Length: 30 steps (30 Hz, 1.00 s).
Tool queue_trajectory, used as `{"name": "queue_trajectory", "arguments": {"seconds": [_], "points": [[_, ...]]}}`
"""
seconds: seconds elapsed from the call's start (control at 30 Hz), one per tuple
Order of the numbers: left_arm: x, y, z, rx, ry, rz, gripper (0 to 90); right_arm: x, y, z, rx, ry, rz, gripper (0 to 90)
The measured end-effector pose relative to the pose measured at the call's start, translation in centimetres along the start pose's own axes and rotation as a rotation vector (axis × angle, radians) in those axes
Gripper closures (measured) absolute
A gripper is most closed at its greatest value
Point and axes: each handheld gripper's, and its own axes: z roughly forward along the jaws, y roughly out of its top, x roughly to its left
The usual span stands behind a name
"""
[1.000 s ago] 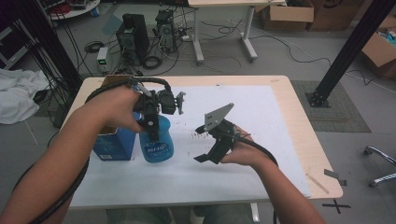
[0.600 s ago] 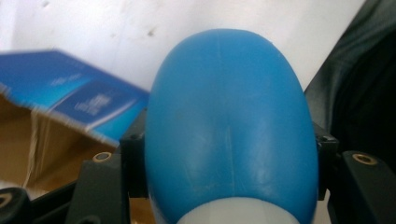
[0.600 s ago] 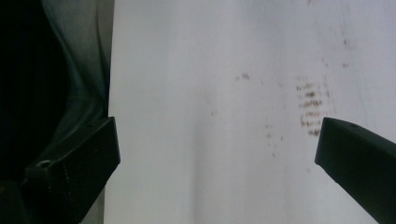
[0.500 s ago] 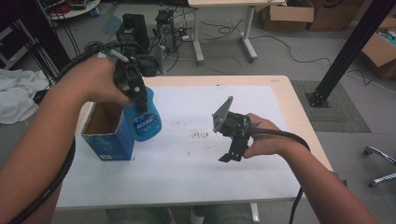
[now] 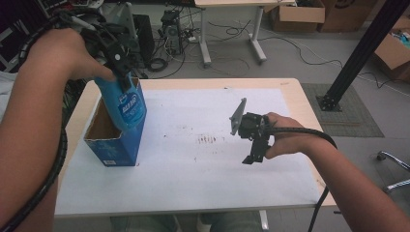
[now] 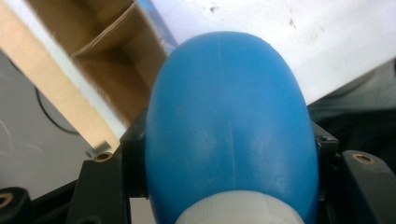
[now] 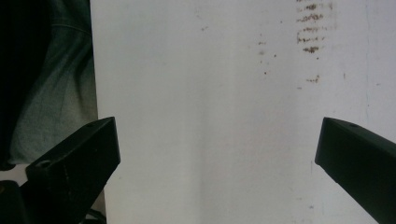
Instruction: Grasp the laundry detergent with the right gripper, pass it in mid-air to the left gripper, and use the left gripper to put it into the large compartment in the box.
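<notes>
My left gripper [image 5: 123, 72] is shut on a blue plastic bottle [image 5: 123, 107] and holds it in the air, tilted, over an open blue cardboard box [image 5: 112, 145] at the table's left. The bottle's lower end hangs just above the box's opening. Seen along the jaws in the left gripper view, the blue bottle [image 6: 229, 130] bulges out between them, with the brown inside of the box [image 6: 116, 60] behind it. Right of the table's middle, my right gripper [image 5: 255, 155] hangs open over the white sheet, jaws wide apart [image 7: 217, 163] and holding nothing.
A white sheet [image 5: 203, 169] with a small patch of brown marks [image 5: 208, 139] covers the wooden table [image 5: 295, 92]. Beyond it stand a white desk leg [image 5: 205, 43], cables on the floor, cardboard boxes [image 5: 295, 14] and a black slanted post [image 5: 362, 53].
My left gripper has lifted the blue bottle off the table and carried it left and up, over the box. The right gripper has drifted a little to the right.
</notes>
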Motion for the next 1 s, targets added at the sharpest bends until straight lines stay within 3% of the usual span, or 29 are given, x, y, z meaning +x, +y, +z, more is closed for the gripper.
{"name": "queue_trajectory", "arguments": {"seconds": [0.27,0.43,0.67,0.77,1.0], "points": [[2.6,-0.6,-0.8,-0.015,-0.027,-0.237,38.2,-0.2,-0.4,-0.3,0.027,0.005,-0.003,0.0],[4.1,-0.9,-0.8,-0.01,-0.008,-0.305,38.3,-0.3,-0.5,-0.2,0.029,0.007,-0.006,0.0],[5.8,-1.5,-0.2,-0.013,0.014,-0.353,38.4,-0.4,-0.5,0.0,0.037,0.015,0.001,0.0],[6.3,-1.5,0.6,-0.013,0.031,-0.35,38.3,-0.4,-0.4,0.0,0.038,0.016,0.001,0.0],[7.3,-1.3,3.3,-0.011,0.011,-0.357,38.4,-0.4,-0.3,0.2,0.036,0.019,0.004,0.0]]}}
